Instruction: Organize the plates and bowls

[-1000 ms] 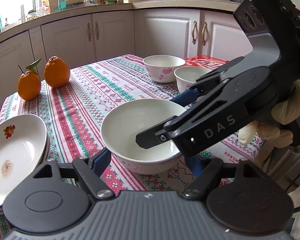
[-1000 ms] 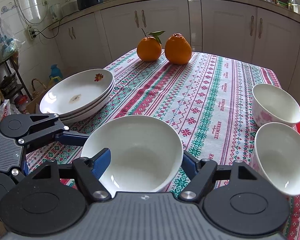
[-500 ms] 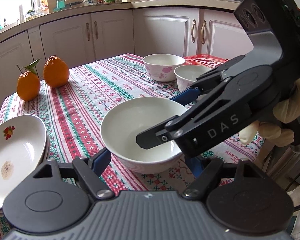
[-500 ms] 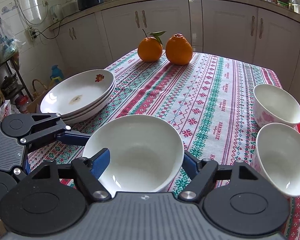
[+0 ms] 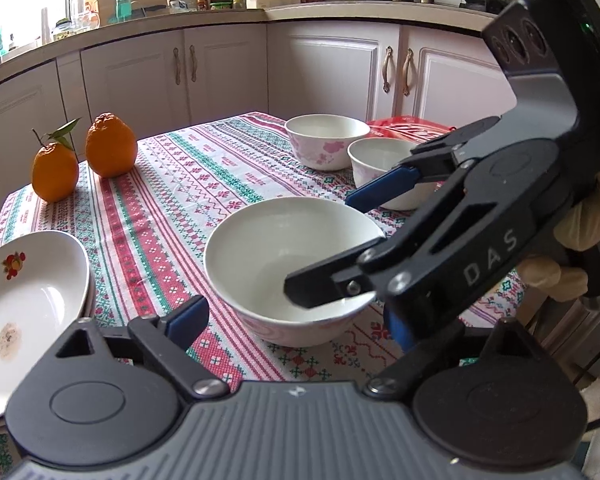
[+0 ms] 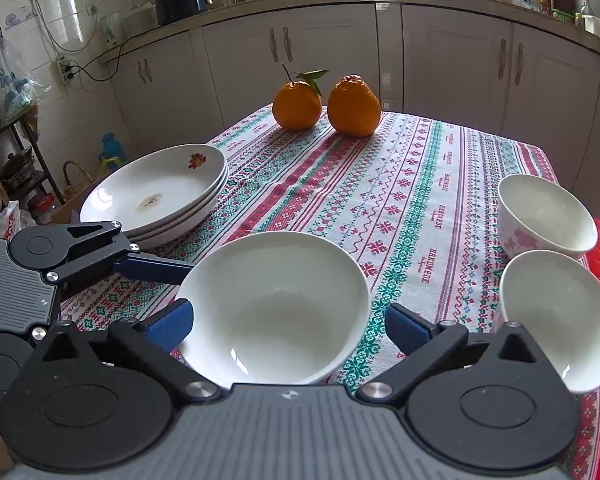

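A large white bowl (image 5: 268, 248) (image 6: 276, 292) sits on the patterned tablecloth (image 5: 172, 200). Both grippers straddle it from different sides. My left gripper (image 5: 292, 322) has its jaws opening, blue pads (image 5: 188, 318) off the bowl's wall. My right gripper (image 6: 288, 326) also has its jaws opening, and its pads (image 6: 404, 332) stand apart from the rim. In the left wrist view the right gripper (image 5: 346, 240) reaches across the bowl, held by a gloved hand (image 5: 572, 240). Stacked white plates (image 5: 32, 300) (image 6: 152, 196) lie at the table's edge. Two small bowls (image 5: 326, 140) (image 6: 552, 312) stand close together.
Two oranges (image 5: 110, 146) (image 6: 354, 106) rest at the far end of the table. A red item (image 5: 412, 126) lies behind the small bowls. Kitchen cabinets (image 6: 452, 60) surround the table. The left gripper's finger (image 6: 152, 266) passes between the plates and the big bowl.
Both grippers' jaws have spread wider, and their pads have come away from the big bowl's sides. The bowl, plates and hands stay where they were.
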{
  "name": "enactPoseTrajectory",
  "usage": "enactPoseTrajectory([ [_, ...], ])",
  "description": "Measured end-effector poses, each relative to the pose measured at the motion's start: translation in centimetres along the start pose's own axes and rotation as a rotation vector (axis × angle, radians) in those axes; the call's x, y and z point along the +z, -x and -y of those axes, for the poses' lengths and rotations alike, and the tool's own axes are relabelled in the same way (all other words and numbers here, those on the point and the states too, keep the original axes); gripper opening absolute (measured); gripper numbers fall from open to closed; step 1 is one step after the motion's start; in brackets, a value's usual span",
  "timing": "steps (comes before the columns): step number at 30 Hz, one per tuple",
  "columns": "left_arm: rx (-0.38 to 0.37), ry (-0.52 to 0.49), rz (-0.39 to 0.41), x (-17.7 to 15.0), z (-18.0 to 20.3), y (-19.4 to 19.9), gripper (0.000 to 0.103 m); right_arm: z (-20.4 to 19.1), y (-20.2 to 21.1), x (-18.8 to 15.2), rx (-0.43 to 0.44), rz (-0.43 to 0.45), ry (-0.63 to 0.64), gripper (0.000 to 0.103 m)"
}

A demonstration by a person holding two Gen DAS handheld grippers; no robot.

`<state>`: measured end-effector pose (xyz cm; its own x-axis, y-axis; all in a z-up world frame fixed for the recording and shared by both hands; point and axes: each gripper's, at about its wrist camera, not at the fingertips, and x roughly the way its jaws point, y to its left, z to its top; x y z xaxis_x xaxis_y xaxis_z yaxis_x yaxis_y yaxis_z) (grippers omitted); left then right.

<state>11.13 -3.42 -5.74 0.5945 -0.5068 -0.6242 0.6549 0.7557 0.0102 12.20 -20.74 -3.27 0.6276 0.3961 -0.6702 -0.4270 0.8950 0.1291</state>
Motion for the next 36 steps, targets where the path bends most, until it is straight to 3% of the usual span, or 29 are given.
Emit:
enactPoseTrajectory([
  [5, 0.018, -0.034, 0.017, 0.4, 0.7, 1.3, 0.097, 0.5, 1.7, -0.2, -0.041, 0.034, -0.003, 0.103],
  [14, -0.018, -0.069, 0.080, 3.2, 2.6, 2.2, 0.098, 2.9, 6.5, -1.0, -0.180, 0.115, -0.012, 0.103],
  [18, -0.040, -0.087, 0.097, 4.5, 3.9, 1.0, 0.098, 4.9, 8.1, -1.4, -0.250, 0.125, -0.023, 0.103],
  [26, -0.064, -0.119, 0.093, 6.3, 7.5, -3.2, 0.100, 9.4, 9.1, -1.9, -0.310, 0.104, -0.083, 0.103],
  [36, -0.042, -0.115, 0.047, 8.0, 10.2, -8.4, 0.100, 14.3, 8.0, -1.8, -0.258, 0.090, -0.185, 0.103],
])
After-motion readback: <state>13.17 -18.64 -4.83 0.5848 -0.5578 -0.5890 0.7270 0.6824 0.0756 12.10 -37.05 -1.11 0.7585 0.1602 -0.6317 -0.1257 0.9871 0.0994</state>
